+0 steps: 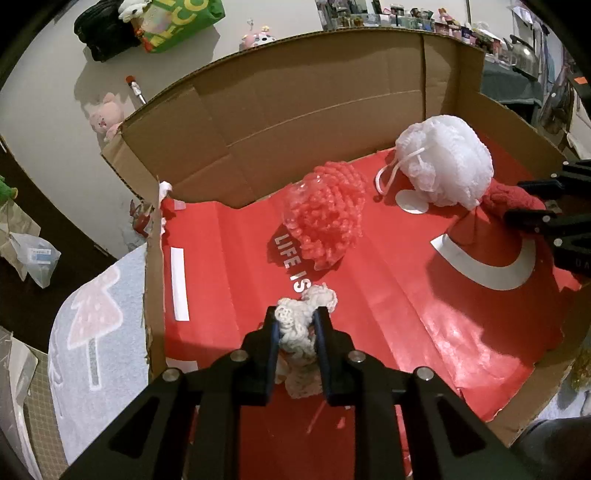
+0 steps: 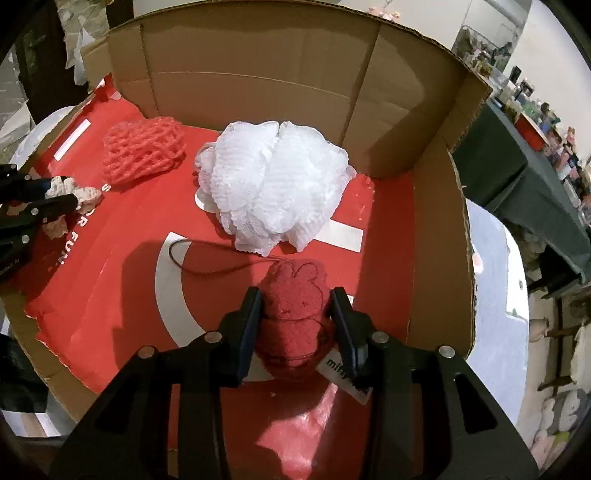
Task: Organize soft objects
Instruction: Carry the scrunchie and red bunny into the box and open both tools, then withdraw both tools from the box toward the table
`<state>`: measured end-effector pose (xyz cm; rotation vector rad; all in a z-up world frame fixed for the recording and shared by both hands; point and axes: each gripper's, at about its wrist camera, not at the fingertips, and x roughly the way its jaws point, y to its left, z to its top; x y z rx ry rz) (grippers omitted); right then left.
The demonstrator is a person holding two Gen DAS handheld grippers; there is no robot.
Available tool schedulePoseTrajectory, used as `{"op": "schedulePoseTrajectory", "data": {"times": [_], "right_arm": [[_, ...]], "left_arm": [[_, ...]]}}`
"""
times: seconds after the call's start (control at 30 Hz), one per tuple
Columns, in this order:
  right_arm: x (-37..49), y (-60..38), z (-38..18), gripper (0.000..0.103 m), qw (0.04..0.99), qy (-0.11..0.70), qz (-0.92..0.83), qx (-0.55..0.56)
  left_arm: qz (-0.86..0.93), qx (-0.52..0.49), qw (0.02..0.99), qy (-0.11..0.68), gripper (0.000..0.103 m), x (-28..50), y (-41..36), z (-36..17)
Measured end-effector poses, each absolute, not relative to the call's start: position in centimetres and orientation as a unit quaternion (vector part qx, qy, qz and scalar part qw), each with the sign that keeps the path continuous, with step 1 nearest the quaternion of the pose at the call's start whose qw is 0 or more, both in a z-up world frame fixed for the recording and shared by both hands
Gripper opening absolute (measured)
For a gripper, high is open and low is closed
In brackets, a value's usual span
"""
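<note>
My left gripper (image 1: 297,317) is shut on a cream crocheted scrunchie (image 1: 301,325), held over the red liner of the cardboard box (image 1: 295,110). It shows at the left of the right wrist view (image 2: 75,197). My right gripper (image 2: 295,301) is shut on a dark red fuzzy rabbit-shaped plush (image 2: 293,314) with a white tag, near the box's right side. It shows at the right edge of the left wrist view (image 1: 532,206). A white mesh bath pouf (image 2: 273,184) and a coral net pouf (image 2: 144,149) lie inside the box.
The box's tall back flap (image 2: 258,74) stands behind the poufs. A pale rug with a pink tree print (image 1: 96,325) lies left of the box. A pink plush pig (image 1: 105,116) and bags (image 1: 177,26) sit on the floor beyond. A dark table (image 2: 517,166) stands at the right.
</note>
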<state>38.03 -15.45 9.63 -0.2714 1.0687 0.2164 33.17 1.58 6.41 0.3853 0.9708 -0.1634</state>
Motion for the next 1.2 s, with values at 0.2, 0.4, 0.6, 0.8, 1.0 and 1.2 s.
{"op": "schedulePoseTrajectory", "data": {"times": [0.2, 0.4, 0.6, 0.8, 1.0, 1.2], "right_arm": [[37.9, -15.1, 9.4, 0.039, 0.845, 0.504, 0.105, -0.143], [37.1, -14.3, 9.2, 0.05, 0.846, 0.497, 0.109, -0.161], [35.9, -14.6, 11.1, 0.063, 0.858, 0.479, 0.114, -0.148], [33.4, -15.3, 14.7, 0.067, 0.878, 0.447, 0.116, -0.126], [29.9, -16.0, 19.1, 0.075, 0.902, 0.402, 0.122, -0.098], [23.5, -16.9, 23.3, 0.086, 0.933, 0.328, 0.132, -0.067]], "left_arm": [[-0.08, 0.183, 0.864, 0.462, 0.023, 33.1, 1.7, 6.4], [-0.089, 0.169, 0.87, 0.455, 0.032, 32.7, 2.0, 6.7], [-0.105, 0.147, 0.887, 0.426, 0.055, 30.9, 2.3, 8.7], [-0.119, 0.119, 0.91, 0.38, 0.073, 27.5, 2.3, 12.1], [-0.122, 0.091, 0.933, 0.326, 0.088, 22.9, 2.2, 15.3], [-0.132, 0.056, 0.954, 0.262, 0.099, 17.1, 2.2, 18.2]]}}
